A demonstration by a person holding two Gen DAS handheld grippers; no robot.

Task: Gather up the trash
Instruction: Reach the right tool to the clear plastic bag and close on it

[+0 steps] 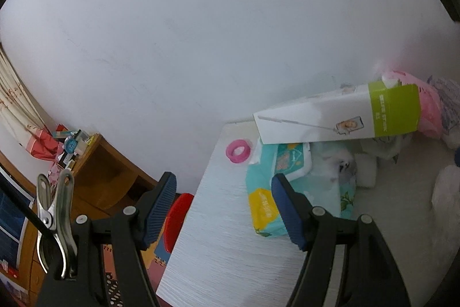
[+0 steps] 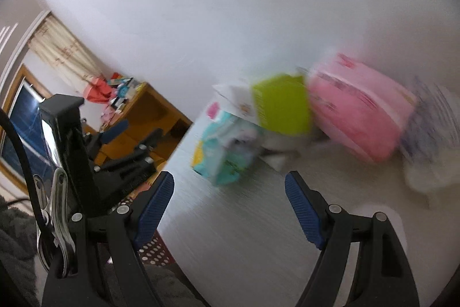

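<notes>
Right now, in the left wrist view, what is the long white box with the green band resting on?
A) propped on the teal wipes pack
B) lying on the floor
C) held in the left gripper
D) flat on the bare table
A: the white box sits tilted, its lower edge over the teal wipes pack, while the left gripper is open and empty.

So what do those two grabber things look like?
Each hand-held gripper, left and right, is black plastic with two ribbed blue pads and round silver rivets. A shiny metal clip pinches a black cable beside each one.
</notes>
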